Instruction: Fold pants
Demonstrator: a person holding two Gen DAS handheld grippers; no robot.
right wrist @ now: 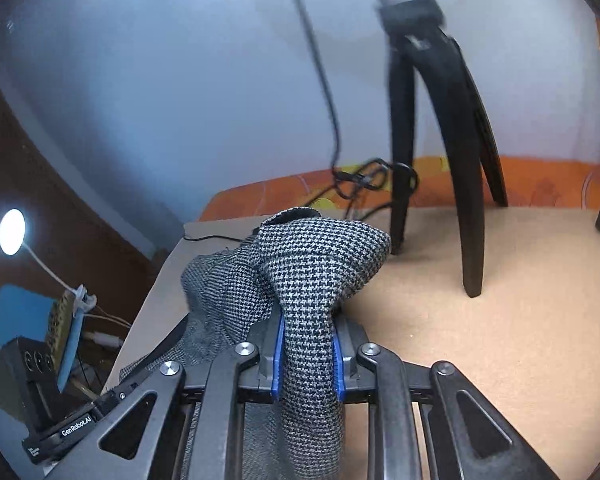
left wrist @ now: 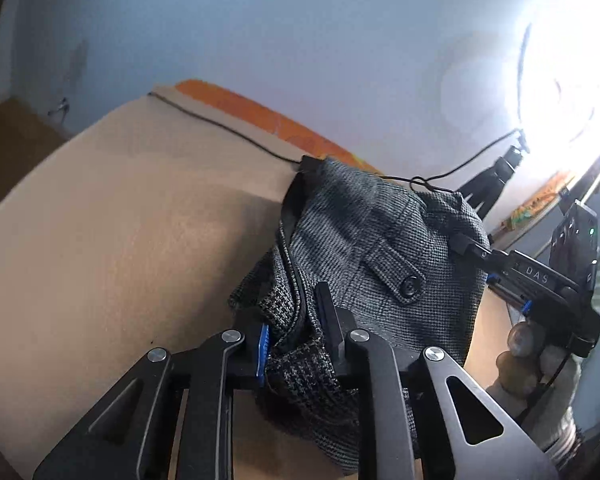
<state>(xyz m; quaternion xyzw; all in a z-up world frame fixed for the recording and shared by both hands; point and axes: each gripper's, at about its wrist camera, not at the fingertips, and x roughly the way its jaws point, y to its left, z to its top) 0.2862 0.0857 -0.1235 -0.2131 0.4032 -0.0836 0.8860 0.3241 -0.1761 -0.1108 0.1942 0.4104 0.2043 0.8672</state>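
The pants are grey houndstooth cloth with a buttoned tab, bunched up above the tan table. My left gripper is shut on a fold of the pants near the waistband. The right gripper shows at the right of the left wrist view, gripping the far side of the cloth. In the right wrist view my right gripper is shut on a thick fold of the pants, which rises in a hump over the table. The left gripper's body shows at lower left.
A black tripod stands on the table ahead of the right gripper, with black cables at its foot. A cable runs along the table's far edge. An orange cloth lies behind, below a pale wall. A lamp glows at left.
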